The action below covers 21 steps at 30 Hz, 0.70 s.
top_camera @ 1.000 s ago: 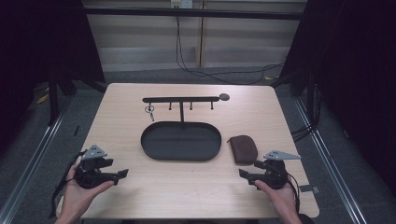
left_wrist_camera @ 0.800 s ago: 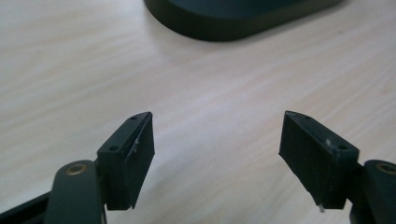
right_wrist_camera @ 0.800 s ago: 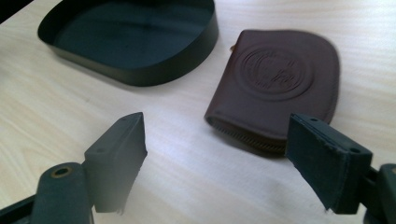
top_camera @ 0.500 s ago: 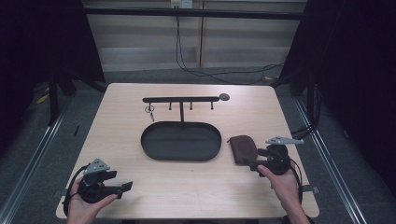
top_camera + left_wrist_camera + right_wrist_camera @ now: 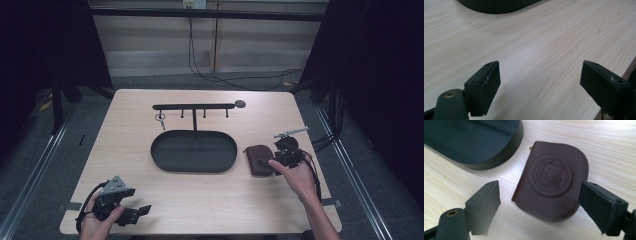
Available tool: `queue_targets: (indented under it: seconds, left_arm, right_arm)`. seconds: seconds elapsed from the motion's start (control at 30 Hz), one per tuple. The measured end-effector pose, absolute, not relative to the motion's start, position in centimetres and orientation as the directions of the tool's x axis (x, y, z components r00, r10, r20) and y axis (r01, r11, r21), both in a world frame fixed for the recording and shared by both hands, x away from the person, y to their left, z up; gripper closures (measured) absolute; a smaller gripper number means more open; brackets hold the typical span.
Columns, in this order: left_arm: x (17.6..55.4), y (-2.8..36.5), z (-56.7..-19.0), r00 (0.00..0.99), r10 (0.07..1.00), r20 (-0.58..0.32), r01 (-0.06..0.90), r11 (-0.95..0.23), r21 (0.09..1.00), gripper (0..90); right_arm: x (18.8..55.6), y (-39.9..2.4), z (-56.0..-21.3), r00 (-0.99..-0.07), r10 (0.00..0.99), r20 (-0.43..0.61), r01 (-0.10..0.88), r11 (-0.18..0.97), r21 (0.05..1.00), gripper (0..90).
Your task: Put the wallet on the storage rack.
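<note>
A brown leather pouch (image 5: 258,159) with an embossed round emblem lies flat on the table, right of the black oval tray (image 5: 194,150). My right gripper (image 5: 272,161) hovers at its right side, open, and in the right gripper view the pouch (image 5: 554,180) lies between and just beyond the two spread jaws. A black rack (image 5: 194,106) with pegs stands behind the tray, a key ring (image 5: 160,117) hanging from its left peg. My left gripper (image 5: 135,214) sits open near the front left edge of the table, with bare wood (image 5: 539,65) between its jaws.
The tray's dark rim (image 5: 494,161) lies just left of the pouch. A small dark disc (image 5: 240,104) caps the rack's right end. The table's front edge (image 5: 624,72) runs close by the left gripper. Cables trail on the floor behind.
My right gripper has moved forward and left up to the pouch. My left gripper has drawn back toward the front left corner of the table.
</note>
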State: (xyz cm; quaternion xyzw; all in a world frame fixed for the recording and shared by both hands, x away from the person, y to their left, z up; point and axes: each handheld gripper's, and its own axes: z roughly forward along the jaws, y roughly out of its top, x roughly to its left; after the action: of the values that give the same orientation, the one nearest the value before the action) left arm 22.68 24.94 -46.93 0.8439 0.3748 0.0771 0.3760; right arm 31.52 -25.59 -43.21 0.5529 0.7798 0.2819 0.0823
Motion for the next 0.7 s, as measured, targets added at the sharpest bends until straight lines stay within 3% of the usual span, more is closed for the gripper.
queue_targets:
  seconds: [0.43, 0.7]
  left_arm:
    - [22.8, 24.9, -47.0, 0.73, 0.668, -0.143, 0.552, -0.454, 0.699, 16.5]
    - [23.1, 25.0, -47.2, 0.726, 0.671, -0.147, 0.561, -0.456, 0.691, 16.5]
  right_arm:
    - [35.6, -25.7, -44.2, -0.336, 0.931, 0.145, 0.899, 0.271, 0.345, 24.2]
    - [37.4, -25.4, -45.1, -0.325, 0.929, 0.176, 0.923, 0.271, 0.274, 17.6]
